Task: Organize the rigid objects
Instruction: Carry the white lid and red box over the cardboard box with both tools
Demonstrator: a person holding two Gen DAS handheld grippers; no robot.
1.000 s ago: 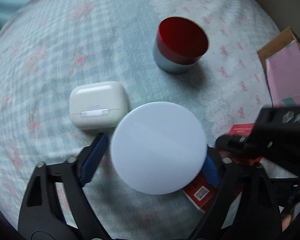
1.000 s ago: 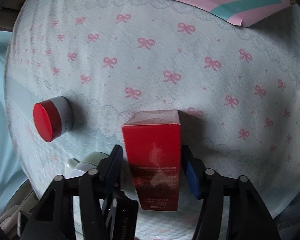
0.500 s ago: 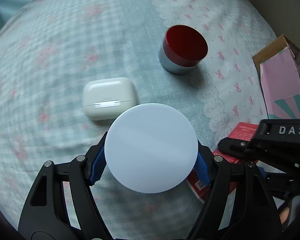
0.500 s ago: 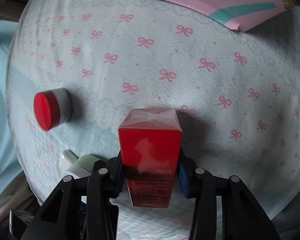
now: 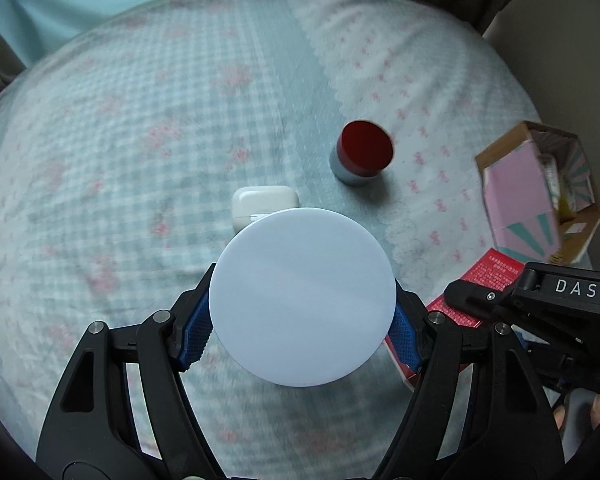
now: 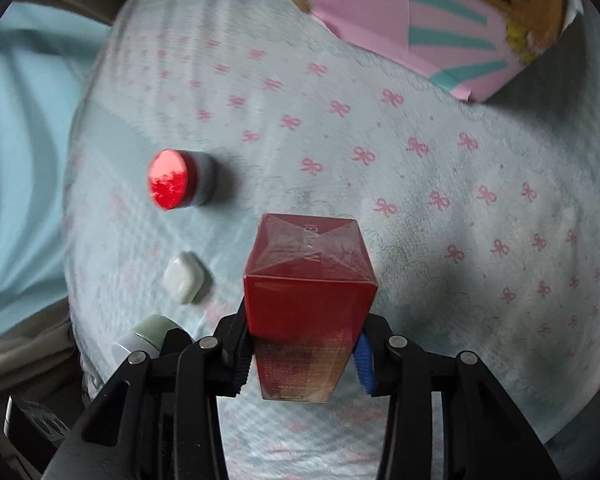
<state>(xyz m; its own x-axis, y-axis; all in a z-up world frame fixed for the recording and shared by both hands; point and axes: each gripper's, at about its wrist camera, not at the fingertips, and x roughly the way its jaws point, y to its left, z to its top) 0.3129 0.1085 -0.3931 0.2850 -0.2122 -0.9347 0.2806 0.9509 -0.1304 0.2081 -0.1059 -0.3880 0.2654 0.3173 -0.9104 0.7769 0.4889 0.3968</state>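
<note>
Left gripper clamps the jar; right gripper clamps the red box, probably bound for the carton at one o'clock.

White round jar between blue pads
</note>
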